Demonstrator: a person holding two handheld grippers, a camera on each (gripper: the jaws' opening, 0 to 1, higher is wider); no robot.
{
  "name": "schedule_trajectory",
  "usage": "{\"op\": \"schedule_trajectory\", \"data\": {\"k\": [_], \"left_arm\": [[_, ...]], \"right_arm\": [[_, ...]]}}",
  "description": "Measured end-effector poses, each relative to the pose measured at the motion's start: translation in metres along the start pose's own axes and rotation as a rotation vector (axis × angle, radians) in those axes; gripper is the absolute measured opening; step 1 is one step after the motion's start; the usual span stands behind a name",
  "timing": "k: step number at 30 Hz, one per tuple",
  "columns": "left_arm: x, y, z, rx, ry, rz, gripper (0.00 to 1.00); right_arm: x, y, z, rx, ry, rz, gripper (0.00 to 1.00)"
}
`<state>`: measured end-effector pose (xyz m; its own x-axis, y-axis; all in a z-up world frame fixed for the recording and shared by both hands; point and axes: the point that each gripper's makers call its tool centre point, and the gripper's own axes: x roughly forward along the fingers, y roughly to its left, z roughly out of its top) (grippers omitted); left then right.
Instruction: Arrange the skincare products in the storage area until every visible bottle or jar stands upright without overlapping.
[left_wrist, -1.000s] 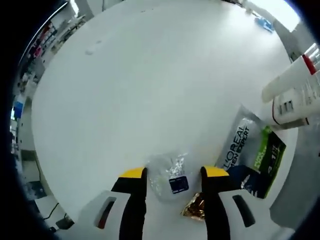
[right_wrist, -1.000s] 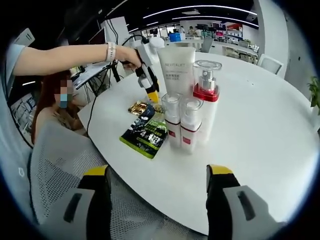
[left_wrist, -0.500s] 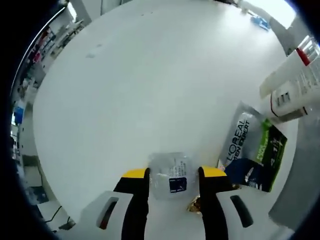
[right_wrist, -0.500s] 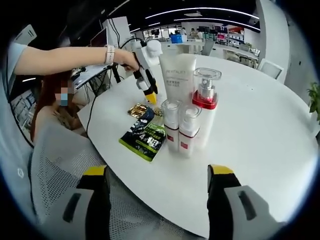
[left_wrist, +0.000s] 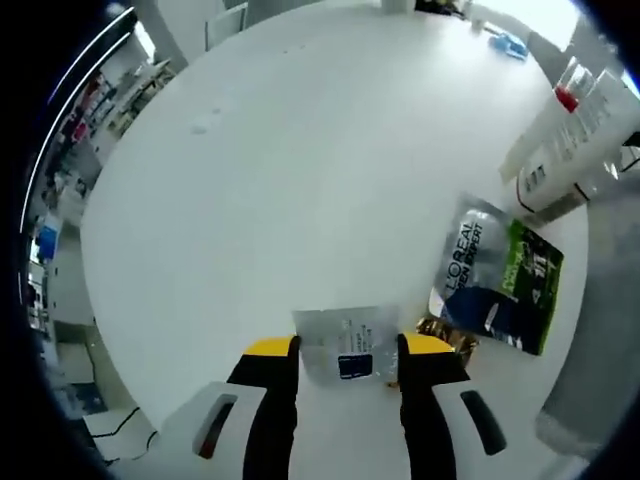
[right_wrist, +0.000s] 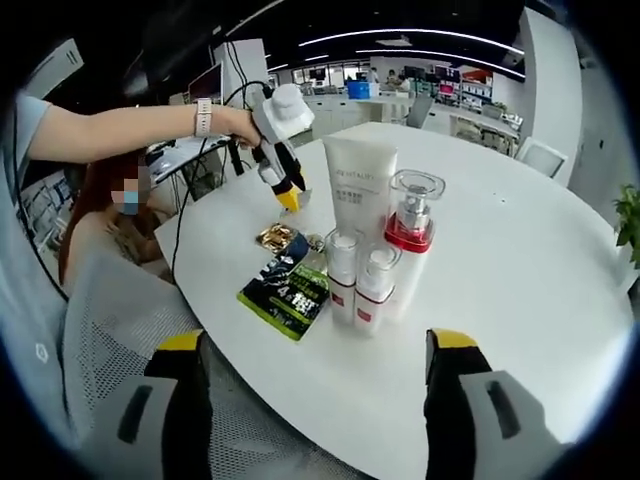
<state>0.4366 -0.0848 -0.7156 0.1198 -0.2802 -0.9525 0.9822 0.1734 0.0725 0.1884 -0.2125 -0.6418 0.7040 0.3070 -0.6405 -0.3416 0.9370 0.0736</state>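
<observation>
My left gripper (left_wrist: 347, 348) is shut on a clear sachet (left_wrist: 344, 343) with a dark label, held above the white table (left_wrist: 280, 170). In the right gripper view the left gripper (right_wrist: 287, 198) hangs above the table, behind a gold sachet (right_wrist: 273, 237). A dark green L'Oreal packet (left_wrist: 497, 275) (right_wrist: 290, 285) lies flat beside the gold sachet (left_wrist: 443, 331). A white tube (right_wrist: 358, 185), a pump bottle with a red collar (right_wrist: 412, 235) and two small white bottles (right_wrist: 342, 275) stand upright in a tight group. My right gripper (right_wrist: 310, 365) is open, near the table's front edge.
A person sits at the left beside a mesh chair back (right_wrist: 110, 300). The standing bottles (left_wrist: 570, 150) rise at the right of the left gripper view. A small blue item (left_wrist: 505, 42) lies at the table's far side. Broad bare tabletop stretches right of the bottles.
My left gripper has risen from the table with the clear sachet, leaving the gold sachet lying there. The right gripper's view has pulled back slightly.
</observation>
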Motion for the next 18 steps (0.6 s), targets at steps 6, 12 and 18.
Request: {"op": "schedule_trajectory", "data": {"k": [6,12,18], "left_arm": [[-0.009,-0.011,-0.009,0.05,0.016,-0.005,0.36],[-0.019,-0.03,-0.014,0.125,0.008,-0.024,0.36],[-0.023,-0.056,-0.025,0.204,0.049,-0.04,0.36]], "right_arm": [[-0.002,-0.001,-0.002,0.001,0.003,-0.005,0.97],[-0.005,0.001,0.001,-0.003,-0.023,-0.002,0.99],[-0.006,0.002,0.002,-0.009,-0.027,-0.004,0.99]]}}
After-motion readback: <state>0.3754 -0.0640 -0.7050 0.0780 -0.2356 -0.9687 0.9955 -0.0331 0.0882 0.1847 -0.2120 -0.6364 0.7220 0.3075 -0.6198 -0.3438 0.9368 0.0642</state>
